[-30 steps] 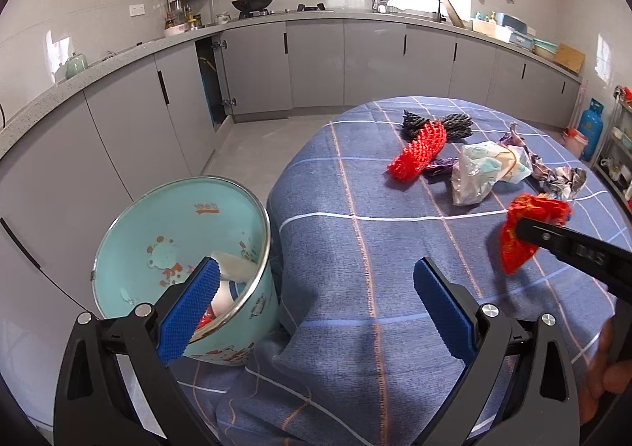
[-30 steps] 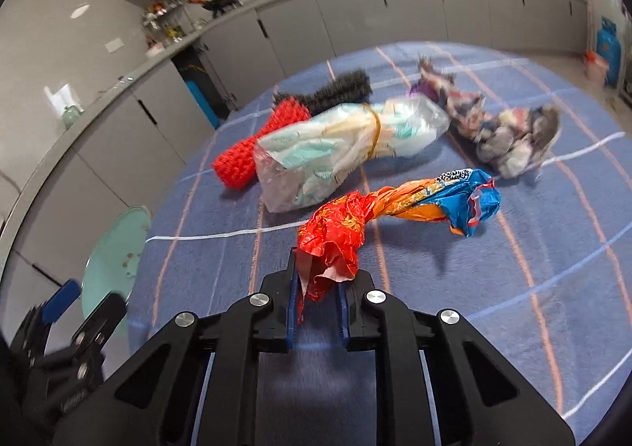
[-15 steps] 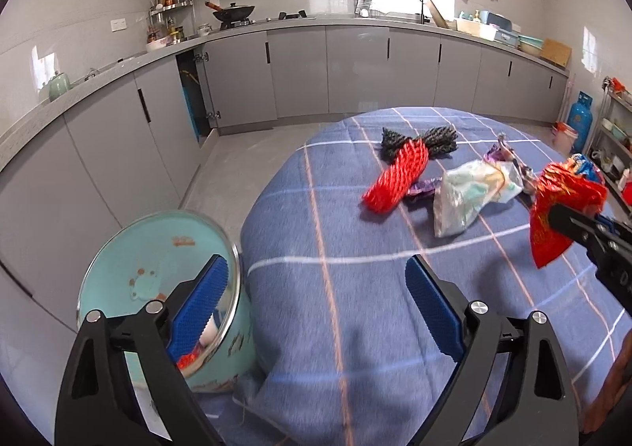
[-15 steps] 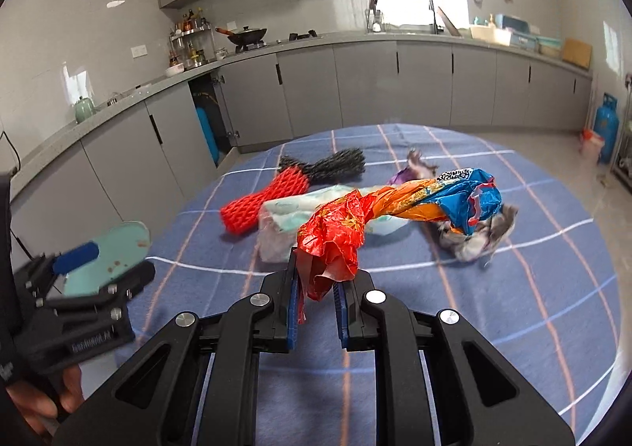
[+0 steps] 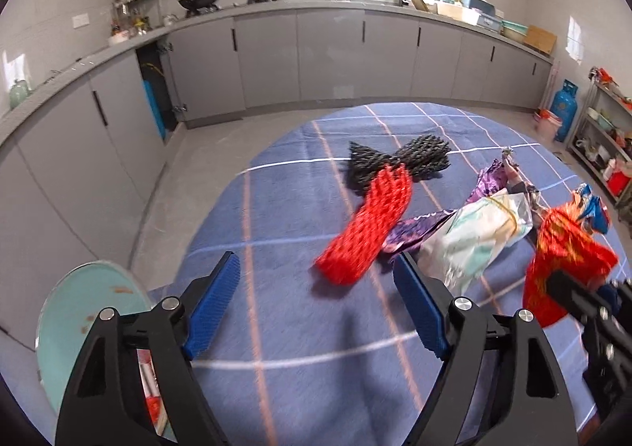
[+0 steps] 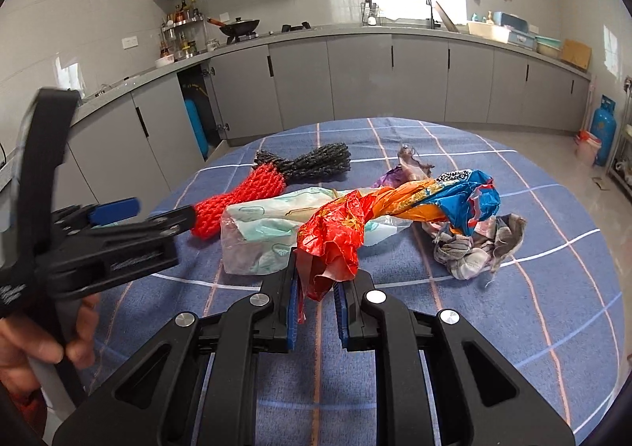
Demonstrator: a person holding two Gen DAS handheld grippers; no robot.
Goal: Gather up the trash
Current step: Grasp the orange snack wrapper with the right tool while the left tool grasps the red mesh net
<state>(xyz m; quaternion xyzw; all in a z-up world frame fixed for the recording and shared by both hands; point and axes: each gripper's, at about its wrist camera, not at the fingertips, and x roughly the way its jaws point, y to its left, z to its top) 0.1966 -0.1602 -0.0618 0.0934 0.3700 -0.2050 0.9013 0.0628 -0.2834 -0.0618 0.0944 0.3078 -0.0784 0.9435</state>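
My right gripper (image 6: 314,302) has its jaws clamped on the red end of a twisted foil wrapper (image 6: 395,205), which sticks out in front of me, lifted above the worktop (image 6: 513,327) and its blue checked cloth; the far end of the wrapper is orange and blue. In my left view the same wrapper (image 5: 565,248) shows at the right edge.

My left gripper (image 5: 316,307) is over the near edge of the worktop, and its jaws are closing with nothing between them (only the cloth shows in the gap). Just ahead of its right finger lies the red foam net (image 5: 367,232), and behind that the black foam net (image 5: 399,159), touching it. Beside the red net lies a clear plastic bag (image 5: 474,232) with a yellow band around it, over a purple wrapper (image 5: 410,228). A crumpled grey wrapper (image 6: 478,244) lies to the right, near the bag.

The mint enamel bin (image 5: 79,319) stands low at the left, off the worktop, with some trash inside it. My left hand (image 6: 43,335) grips the handle.
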